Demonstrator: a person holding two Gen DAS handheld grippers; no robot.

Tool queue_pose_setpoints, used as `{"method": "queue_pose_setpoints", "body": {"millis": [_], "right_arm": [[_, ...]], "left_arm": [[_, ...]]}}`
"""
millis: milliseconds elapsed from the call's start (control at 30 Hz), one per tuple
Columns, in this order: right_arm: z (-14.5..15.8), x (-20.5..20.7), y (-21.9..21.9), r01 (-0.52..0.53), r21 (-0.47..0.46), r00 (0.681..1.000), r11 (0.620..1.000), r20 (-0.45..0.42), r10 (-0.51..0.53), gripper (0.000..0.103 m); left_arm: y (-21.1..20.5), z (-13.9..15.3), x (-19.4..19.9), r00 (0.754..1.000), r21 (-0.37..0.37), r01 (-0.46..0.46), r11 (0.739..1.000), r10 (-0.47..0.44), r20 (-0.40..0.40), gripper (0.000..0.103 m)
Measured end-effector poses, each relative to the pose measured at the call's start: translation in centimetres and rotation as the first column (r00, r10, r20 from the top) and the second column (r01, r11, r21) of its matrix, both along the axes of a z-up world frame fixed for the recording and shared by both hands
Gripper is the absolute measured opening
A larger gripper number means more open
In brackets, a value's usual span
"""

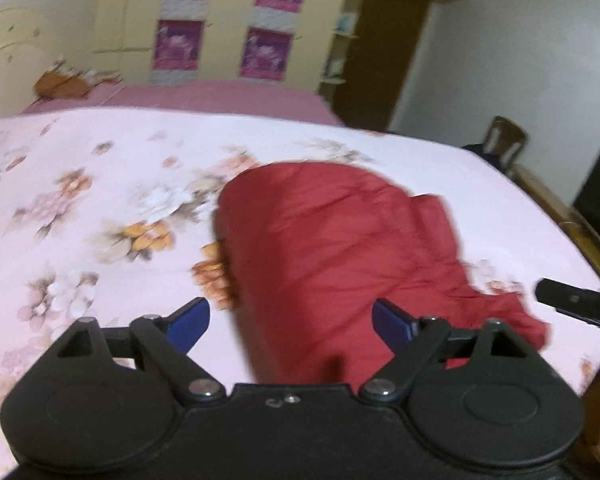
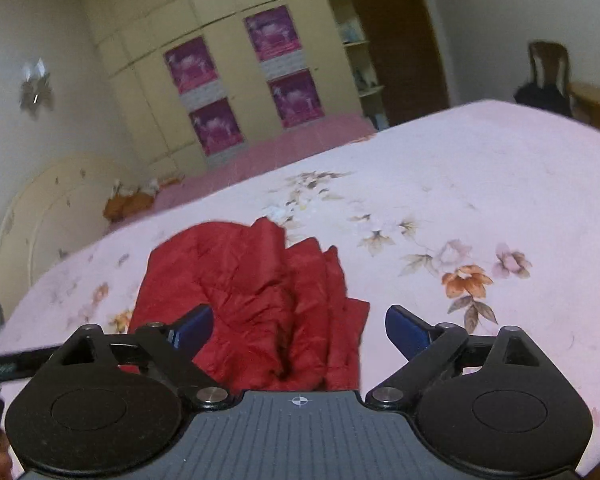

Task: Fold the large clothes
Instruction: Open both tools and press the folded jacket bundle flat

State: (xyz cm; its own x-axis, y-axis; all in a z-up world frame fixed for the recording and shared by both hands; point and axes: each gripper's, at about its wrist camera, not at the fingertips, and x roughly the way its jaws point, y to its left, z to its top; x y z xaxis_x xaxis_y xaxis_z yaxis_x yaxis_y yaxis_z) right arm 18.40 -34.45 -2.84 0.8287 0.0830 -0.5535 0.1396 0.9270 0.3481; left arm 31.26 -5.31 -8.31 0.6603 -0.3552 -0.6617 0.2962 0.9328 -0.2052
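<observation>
A red garment point(image 1: 332, 248) lies in a folded, crumpled bundle on the floral pink bedsheet point(image 1: 100, 184). My left gripper point(image 1: 291, 312) hovers just above the bundle's near end, open, its blue pads point(image 1: 190, 322) spread wide with nothing pressed between them. In the right wrist view the same red garment point(image 2: 252, 300) shows several stacked folds. My right gripper point(image 2: 300, 316) stands open over its near edge, and the cloth lies below the fingers, not gripped. Part of the right gripper point(image 1: 572, 300) pokes in at the right edge of the left wrist view.
The bed's wooden frame point(image 1: 560, 208) runs along the right side, with a dark chair point(image 1: 504, 140) beyond it. A cream headboard point(image 2: 40, 216), a pink cover point(image 1: 220, 98) and a wardrobe with purple posters point(image 2: 240, 80) stand at the back.
</observation>
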Motion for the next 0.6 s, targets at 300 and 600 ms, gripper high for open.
{"method": "queue_pose_setpoints", "body": {"millis": [300, 600], "right_arm": [[-2.7, 0.4, 1.5, -0.069, 0.009, 0.989, 0.998, -0.134, 0.069, 0.024], [-4.5, -2.7, 0.4, -0.017, -0.025, 0.979, 1.000, -0.203, 0.012, 0.006]], "left_arm": [[-0.4, -2.2, 0.8, 1.000, -0.003, 0.020, 1.000, -0.020, -0.004, 0.075], [-3.4, -3.3, 0.6, 0.989, -0.004, 0.145, 0.989, -0.145, -0.008, 0.078]]}}
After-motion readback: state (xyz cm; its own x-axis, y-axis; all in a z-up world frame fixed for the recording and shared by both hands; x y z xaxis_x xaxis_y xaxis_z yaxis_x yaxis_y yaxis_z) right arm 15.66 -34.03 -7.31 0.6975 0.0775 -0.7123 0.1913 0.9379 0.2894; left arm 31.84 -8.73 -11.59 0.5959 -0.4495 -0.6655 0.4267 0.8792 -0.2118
